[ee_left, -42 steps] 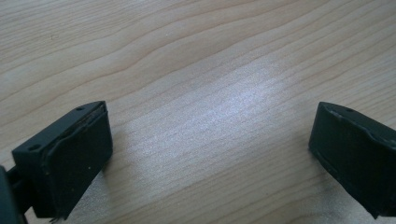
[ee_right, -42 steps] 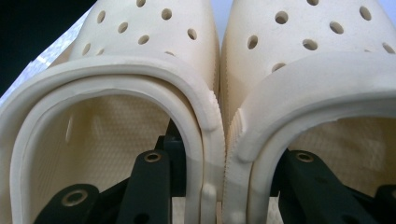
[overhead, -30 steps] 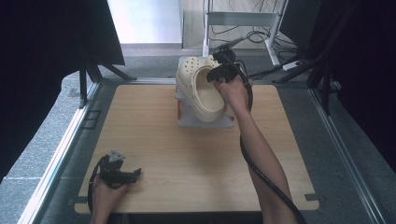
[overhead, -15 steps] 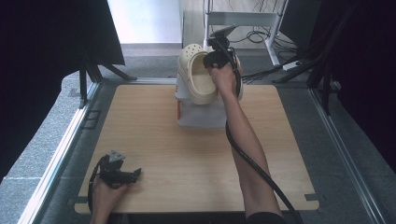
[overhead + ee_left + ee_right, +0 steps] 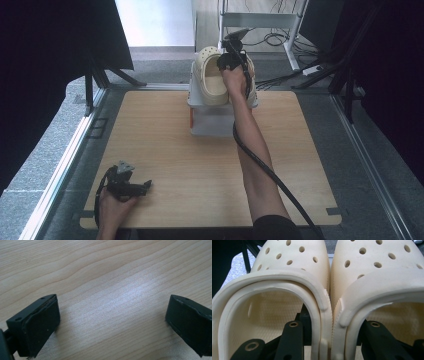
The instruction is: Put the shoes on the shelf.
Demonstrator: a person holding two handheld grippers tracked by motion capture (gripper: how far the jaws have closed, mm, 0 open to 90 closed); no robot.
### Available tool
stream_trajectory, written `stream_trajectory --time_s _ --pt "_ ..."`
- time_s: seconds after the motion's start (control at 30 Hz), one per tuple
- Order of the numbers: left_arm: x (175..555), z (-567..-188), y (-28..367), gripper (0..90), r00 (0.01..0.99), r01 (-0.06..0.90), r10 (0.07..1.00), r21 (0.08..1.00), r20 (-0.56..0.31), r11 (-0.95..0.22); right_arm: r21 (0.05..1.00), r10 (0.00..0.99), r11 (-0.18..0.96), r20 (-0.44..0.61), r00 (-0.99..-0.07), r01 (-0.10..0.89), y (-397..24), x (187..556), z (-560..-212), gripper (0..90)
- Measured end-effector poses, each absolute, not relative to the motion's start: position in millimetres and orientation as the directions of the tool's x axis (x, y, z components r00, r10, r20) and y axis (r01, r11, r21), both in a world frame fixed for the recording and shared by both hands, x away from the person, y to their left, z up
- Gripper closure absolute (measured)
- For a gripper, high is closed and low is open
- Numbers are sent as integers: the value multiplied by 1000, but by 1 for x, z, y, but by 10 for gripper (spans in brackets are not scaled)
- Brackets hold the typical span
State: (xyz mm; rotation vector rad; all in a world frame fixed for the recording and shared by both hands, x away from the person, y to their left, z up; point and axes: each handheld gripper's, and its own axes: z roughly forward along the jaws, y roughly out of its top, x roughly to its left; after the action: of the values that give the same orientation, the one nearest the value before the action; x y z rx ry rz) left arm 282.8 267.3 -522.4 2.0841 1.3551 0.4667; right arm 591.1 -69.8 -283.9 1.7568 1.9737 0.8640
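Cream perforated foam clogs point(image 5: 214, 82), a pair pressed side by side, sit above a white box-like stand point(image 5: 212, 120) at twelve o'clock on the pale wooden table point(image 5: 165, 150). The right gripper point(image 5: 329, 340) pinches their two touching inner walls, one jaw inside each shoe. The left gripper point(image 5: 112, 320) rests at seven o'clock, jaws wide and empty.
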Motion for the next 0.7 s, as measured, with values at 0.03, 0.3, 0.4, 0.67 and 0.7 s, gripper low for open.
stream_trajectory --time_s 0.03,0.3,0.4,0.67,0.7 --pt "283 -522 268 0 418 698 908 652 -33 -298 649 979 45 124 -164 759 -68 593 -287 649" --pt "283 -522 267 0 416 697 909 653 -32 -297 657 978 86 88 -190 749 -62 596 -300 636" --pt "283 -523 267 0 415 695 909 655 -30 -296 665 974 116 71 -217 738 -66 594 -301 590" --pt "283 -522 266 0 415 698 909 653 -33 -295 706 942 211 38 -334 676 -69 584 -291 336" --pt "283 -522 266 0 415 698 909 653 -33 -295 706 942 211 38 -334 676 -69 584 -291 336"
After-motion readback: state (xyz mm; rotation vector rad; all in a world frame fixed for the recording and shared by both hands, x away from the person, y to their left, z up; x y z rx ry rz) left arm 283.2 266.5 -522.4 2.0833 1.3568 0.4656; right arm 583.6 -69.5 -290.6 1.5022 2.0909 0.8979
